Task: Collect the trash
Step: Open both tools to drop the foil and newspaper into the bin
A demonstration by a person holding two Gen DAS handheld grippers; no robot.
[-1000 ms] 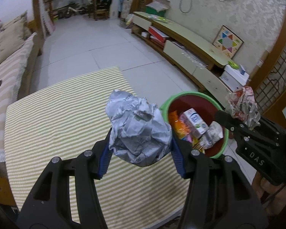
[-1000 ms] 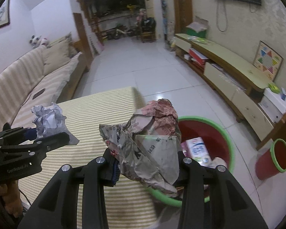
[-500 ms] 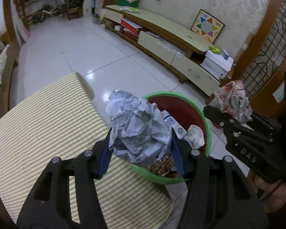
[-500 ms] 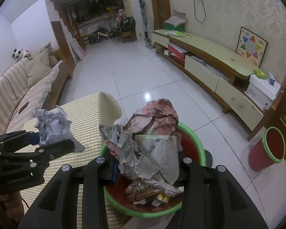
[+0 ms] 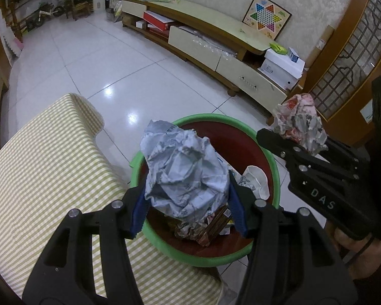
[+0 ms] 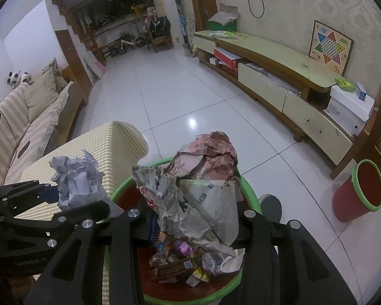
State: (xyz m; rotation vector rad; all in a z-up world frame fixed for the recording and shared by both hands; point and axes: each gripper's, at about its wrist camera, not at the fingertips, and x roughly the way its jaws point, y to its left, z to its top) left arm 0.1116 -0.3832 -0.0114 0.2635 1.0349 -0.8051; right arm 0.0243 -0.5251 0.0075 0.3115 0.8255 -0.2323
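Grey-white crumpled paper point(image 5: 185, 175) fills the left wrist view, clamped between the blue pads of the left hand-held gripper point(image 5: 186, 200). Directly beyond and below it lies the red bin with the green rim point(image 5: 274, 162), already holding a carton, a white cup and other scraps. The wad hangs over the near-left part of the bin's mouth, with the striped counter point(image 5: 45, 167) just to its left, so the drop is straight down rather than forward. To the right in this view, the right hand-held gripper point(image 5: 296, 137) holds a reddish printed newspaper wad point(image 5: 299, 119) above the bin's far-right rim.

From the right wrist view, that newspaper wad point(image 6: 198, 193) is pinched between the right hand-held gripper's point(image 6: 194, 225) two fingers, and sits squarely over the bin point(image 6: 249, 190), whose littered floor shows beneath it. The left hand-held gripper point(image 6: 71, 198) appears at the left edge with its grey paper point(image 6: 76, 178); from this angle it seems to sit over the bin's left rim where it meets the counter point(image 6: 109, 142), though fisheye bending makes that hard to judge. A second, smaller red bin point(image 6: 360, 190) stands well apart on the floor to the right.

By my reading the right wad is the better centred of the two; the left one may need a slight shift to the right, inward over the bin, before release.
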